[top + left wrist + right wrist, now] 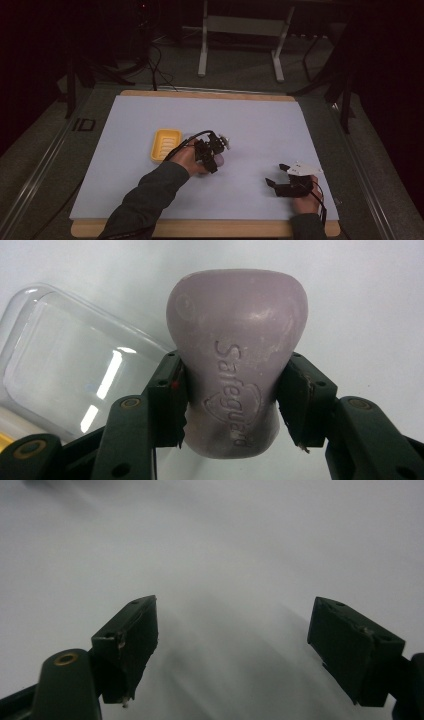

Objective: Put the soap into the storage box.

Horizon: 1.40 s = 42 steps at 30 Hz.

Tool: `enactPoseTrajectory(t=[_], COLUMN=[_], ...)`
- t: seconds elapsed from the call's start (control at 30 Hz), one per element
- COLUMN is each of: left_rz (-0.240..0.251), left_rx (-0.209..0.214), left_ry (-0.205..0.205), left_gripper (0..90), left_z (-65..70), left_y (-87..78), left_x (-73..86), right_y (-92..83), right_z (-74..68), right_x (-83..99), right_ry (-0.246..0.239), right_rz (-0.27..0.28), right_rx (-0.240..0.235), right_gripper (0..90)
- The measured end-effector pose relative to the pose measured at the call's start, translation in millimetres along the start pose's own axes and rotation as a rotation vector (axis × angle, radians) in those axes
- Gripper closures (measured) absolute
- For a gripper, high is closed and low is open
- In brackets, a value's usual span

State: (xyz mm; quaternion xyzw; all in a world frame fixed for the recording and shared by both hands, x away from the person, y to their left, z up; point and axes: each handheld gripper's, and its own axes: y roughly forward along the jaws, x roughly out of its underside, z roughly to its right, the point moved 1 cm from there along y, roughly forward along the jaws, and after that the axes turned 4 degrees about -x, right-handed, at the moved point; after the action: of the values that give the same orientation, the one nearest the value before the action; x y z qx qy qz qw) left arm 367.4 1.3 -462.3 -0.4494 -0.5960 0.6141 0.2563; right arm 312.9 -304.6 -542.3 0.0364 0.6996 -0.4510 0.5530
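Left gripper (232, 405): clamped on the soap bar (235, 360), pads pressing its narrow waist from both sides.
Soap axis: long axis runs straight out along the jaws, away from the camera; embossed lettering faces up.
Soap place: above the white sheet (260, 120), just right of the yellow soap dish (165, 144).
Left gripper view adds: clear lid (75, 380) lying beside the soap.
High view adds: soap mostly hidden under the hand.
Right gripper (232, 650): jaws wide apart, nothing between, over bare sheet near the table's front right.
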Motion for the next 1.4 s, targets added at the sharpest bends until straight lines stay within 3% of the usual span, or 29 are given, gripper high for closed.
enactPoseTrajectory(t=[1.4], left_rz=[0.020], left_rx=[-0.010], left_ry=[-0.113], left_gripper=[49.9], left_z=[-35.4], left_y=[-13.5], left_x=[19.4], right_y=[0.3], right_z=[-0.5], right_x=[-0.1], right_ry=[-0.003], right_rz=[-0.003], right_rx=[0.002], right_gripper=[19.8])
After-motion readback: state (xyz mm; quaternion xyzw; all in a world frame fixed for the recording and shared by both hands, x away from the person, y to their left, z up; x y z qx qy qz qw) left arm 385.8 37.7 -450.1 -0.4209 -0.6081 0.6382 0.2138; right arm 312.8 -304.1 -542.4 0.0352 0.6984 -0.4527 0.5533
